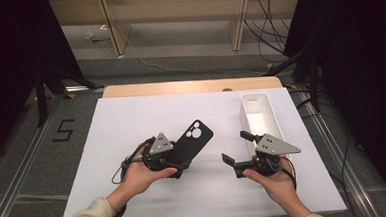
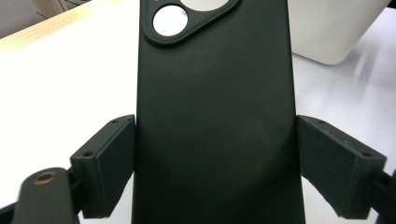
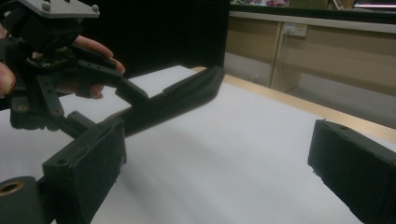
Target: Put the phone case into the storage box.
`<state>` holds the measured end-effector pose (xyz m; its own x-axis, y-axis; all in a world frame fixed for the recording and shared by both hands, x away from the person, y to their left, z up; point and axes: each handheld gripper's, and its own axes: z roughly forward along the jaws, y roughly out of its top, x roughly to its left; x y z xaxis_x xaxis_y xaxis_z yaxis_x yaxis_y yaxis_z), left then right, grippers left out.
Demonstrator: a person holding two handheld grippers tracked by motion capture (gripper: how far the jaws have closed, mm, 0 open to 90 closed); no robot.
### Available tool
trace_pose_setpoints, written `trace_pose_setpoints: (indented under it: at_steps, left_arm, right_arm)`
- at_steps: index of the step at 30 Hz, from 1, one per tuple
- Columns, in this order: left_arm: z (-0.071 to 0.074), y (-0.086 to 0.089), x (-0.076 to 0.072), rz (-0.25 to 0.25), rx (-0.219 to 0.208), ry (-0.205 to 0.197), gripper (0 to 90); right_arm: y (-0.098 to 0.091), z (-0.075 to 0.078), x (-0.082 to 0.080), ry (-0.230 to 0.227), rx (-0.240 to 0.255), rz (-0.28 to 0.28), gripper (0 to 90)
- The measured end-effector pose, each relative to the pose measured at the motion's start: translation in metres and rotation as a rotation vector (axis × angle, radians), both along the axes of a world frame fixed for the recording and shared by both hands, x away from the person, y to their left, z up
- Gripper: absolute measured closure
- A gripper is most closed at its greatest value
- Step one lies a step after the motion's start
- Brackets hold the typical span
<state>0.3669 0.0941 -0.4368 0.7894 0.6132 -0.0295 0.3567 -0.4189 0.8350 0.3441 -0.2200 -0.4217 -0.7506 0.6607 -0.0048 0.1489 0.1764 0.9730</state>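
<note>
Left gripper point(image 1: 180, 165) clamps the lower end of a black phone case point(image 1: 192, 141) (camera cutout pointing away), lifted at a slant over the white table point(image 1: 132, 131). Right gripper point(image 1: 235, 149) gapes wide, empty, beside the white bin point(image 1: 277, 121).

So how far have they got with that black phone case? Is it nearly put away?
Done so far: the left gripper has the black phone case clamped by its long edges and lifted off the white table. In hand: the right gripper hangs open beside it, holding nothing. Left, as a guess: the white bin looks empty, so if the case belongs there, that step remains.
</note>
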Motion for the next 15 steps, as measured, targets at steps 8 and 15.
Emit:
trace_pose_setpoints:
  at_steps: [8, 15]
  left_arm:
    - [-0.001, -0.006, -0.004, -0.013, 0.0, -0.006, 15.2]
    - [-0.002, -0.011, -0.006, -0.027, 0.014, -0.018, 15.2]
  right_arm:
    - [0.018, 0.003, 0.014, 0.005, 0.0, 0.009, 5.6]
    - [0.029, 0.005, 0.025, 0.017, 0.008, 0.005, 5.6]
